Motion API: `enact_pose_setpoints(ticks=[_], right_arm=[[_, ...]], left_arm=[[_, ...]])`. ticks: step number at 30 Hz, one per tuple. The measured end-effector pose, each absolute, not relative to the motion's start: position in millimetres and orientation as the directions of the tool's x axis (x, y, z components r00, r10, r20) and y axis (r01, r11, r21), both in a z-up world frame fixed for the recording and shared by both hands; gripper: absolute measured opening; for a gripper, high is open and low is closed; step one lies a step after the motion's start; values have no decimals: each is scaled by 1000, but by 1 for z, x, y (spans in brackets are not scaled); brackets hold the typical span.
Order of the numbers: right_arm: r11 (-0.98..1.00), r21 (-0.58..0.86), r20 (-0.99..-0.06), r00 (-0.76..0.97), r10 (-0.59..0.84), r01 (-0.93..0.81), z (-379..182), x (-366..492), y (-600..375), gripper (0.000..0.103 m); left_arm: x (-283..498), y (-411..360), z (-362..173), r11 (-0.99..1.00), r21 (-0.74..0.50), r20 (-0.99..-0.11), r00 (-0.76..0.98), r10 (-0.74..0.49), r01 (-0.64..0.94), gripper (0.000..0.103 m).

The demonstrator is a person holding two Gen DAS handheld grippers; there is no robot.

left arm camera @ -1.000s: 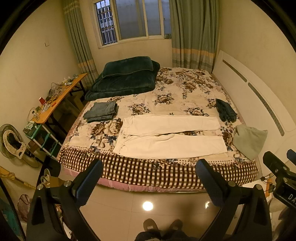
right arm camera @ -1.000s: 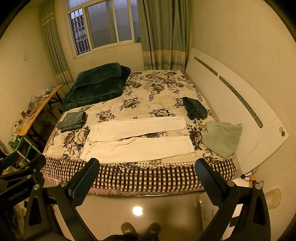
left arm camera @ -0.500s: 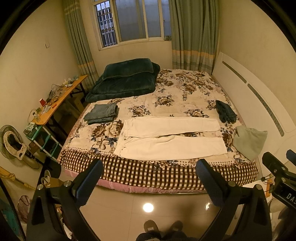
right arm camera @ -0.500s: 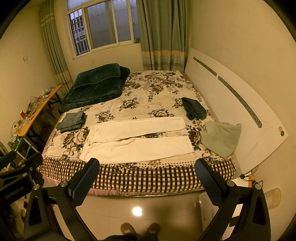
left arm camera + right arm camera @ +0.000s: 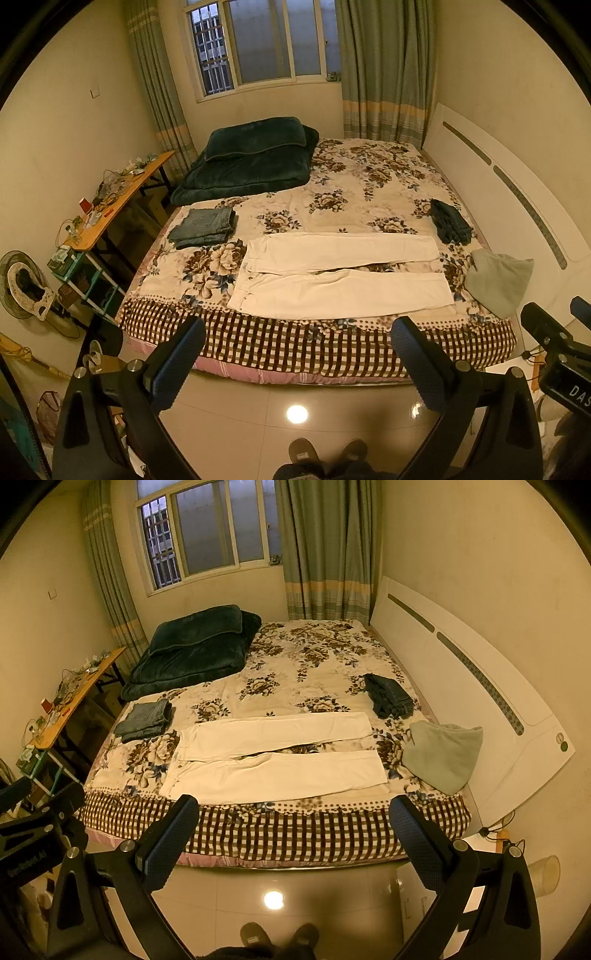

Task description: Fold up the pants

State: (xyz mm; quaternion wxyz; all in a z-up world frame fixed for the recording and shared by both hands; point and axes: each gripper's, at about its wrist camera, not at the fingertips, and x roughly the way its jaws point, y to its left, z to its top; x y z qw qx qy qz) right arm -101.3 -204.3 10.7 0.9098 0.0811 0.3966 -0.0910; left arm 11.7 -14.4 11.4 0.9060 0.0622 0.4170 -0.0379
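We hold the left tool [image 5: 295, 354] and right tool [image 5: 293, 830] with fingers wide apart and empty, back over the floor – the long white cotton pants [image 5: 343, 275] lie flat near the floral bed's [image 5: 369, 177] front edge, legs side by side, ready for folding.

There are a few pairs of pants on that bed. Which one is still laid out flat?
The white pants, spread full length near the bed's front edge. The grey-blue jeans and the dark jeans are already folded into small stacks.
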Motion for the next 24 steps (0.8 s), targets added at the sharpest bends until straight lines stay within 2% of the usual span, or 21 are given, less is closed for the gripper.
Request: enact_pose_setpoints(ticks=[24], right_arm=[[970, 79, -732, 674, -100, 229, 11, -102, -200, 103]], left_arm=[[14, -22, 15, 990, 73, -750, 661, -25, 119, 103]])
